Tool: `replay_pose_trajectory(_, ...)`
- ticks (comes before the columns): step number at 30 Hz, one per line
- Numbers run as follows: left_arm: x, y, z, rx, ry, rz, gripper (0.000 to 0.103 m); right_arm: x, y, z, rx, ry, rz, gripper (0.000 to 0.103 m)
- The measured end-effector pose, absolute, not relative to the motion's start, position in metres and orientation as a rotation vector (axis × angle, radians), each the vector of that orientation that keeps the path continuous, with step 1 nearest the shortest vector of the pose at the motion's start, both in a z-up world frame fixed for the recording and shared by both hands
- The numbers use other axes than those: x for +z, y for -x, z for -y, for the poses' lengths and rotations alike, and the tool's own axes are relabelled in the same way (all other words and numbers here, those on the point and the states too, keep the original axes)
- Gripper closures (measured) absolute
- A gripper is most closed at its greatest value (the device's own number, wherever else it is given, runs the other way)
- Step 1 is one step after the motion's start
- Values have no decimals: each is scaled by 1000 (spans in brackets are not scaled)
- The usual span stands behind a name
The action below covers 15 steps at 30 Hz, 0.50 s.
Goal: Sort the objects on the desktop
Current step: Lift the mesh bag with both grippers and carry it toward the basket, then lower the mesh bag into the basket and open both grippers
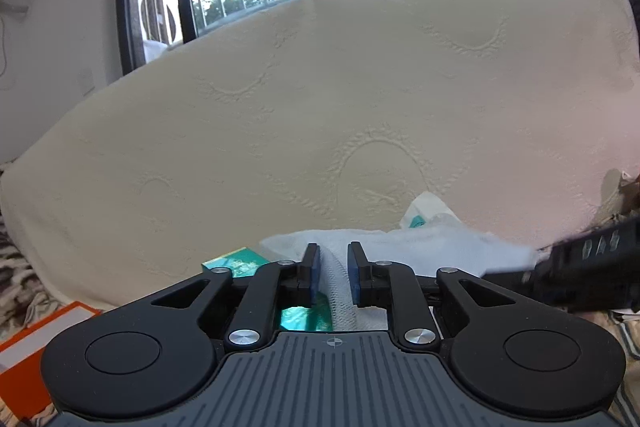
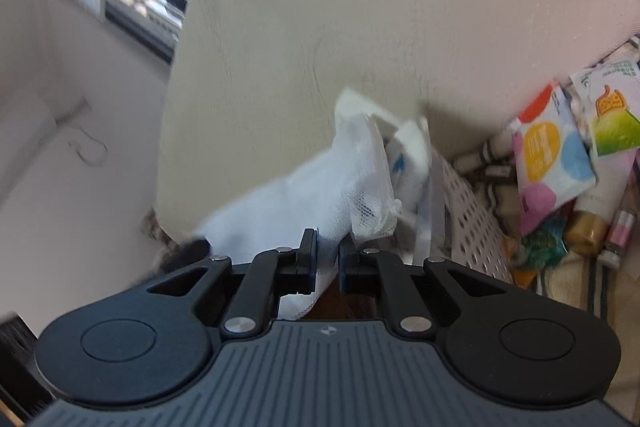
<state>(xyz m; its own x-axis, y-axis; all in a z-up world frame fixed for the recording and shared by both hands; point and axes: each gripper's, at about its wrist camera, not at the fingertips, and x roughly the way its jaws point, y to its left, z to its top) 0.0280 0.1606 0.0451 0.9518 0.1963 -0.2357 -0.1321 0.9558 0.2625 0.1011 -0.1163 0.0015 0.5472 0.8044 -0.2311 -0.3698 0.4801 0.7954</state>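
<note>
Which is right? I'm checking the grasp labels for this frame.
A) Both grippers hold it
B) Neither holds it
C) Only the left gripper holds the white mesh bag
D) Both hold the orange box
A: the left gripper has the mesh bag between its fingers, and the right gripper pinches the same bag in its own view.

Upright mattress [image 1: 360, 107] close ahead, perforated basket [image 2: 468, 227] crowding the right.
</note>
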Motion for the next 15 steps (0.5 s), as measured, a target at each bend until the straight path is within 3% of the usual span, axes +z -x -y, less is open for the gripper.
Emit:
replay_pose_trajectory(2, 42, -31, -162, 175, -255, -270, 78, 5, -94, 112, 760, -716, -636, 91)
replay_pose_trajectory(3, 39, -32, -163, 175, -259, -277, 66, 6, -94, 113, 752, -716, -643, 91)
replay_pose_trajectory(7, 37, -30, -162, 187, -249, -274, 44, 11, -91, 120, 732, -698, -675, 80)
replay_pose_trajectory(9, 39, -24, -161, 213, -252, -247, 22, 12, -86, 128, 726, -710, -677, 69)
replay_pose_trajectory(11, 44, -17, -159, 238, -255, -205, 13, 13, -79, 137, 726, -726, -673, 62)
replay_pose_trajectory(15, 58, -10, -155, 238, -267, -165, 11, 13, -65, 149, 725, -721, -675, 59)
